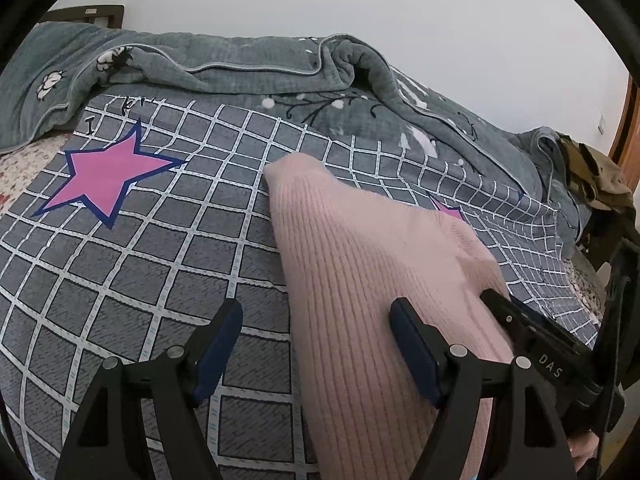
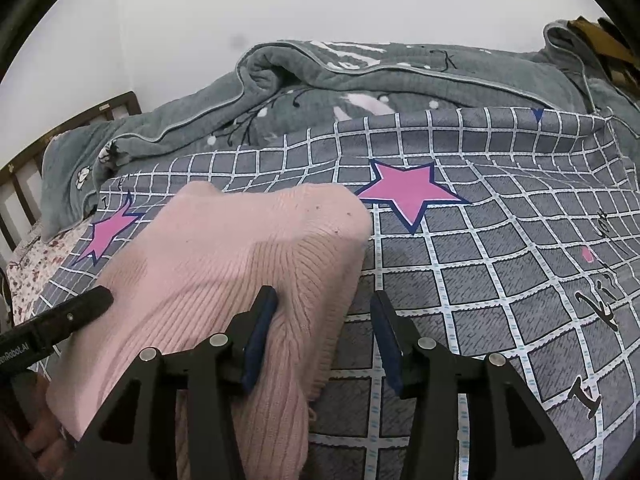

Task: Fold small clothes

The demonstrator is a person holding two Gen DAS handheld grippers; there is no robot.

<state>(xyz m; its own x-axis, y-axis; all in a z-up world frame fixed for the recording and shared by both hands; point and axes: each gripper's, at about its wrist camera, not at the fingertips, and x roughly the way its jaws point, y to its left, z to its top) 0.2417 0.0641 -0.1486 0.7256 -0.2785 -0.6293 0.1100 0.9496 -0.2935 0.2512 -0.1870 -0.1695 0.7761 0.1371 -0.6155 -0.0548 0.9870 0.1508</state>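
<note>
one pink knit on the bed, two grippers over it

one pink knit garment (image 2: 224,264), two grippers, left (image 1: 316,344) and right (image 2: 324,332), one checked sheet (image 2: 500,280) with two whole pink stars (image 2: 408,194), one grey-green quilt (image 1: 240,56).

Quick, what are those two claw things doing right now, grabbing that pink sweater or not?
Left gripper: open, straddling the pink sweater's edge, not pinching it.
Right gripper: open, sweater edge between its fingers, not clamped.

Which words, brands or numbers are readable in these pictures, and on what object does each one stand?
"DAS": on the right tool, seen from the left wrist.
"enRobot.AI", cut off at the frame edge: on the left tool, seen from the right wrist.
Black handwriting print on the checked bedsheet: too distorted to read.
</note>
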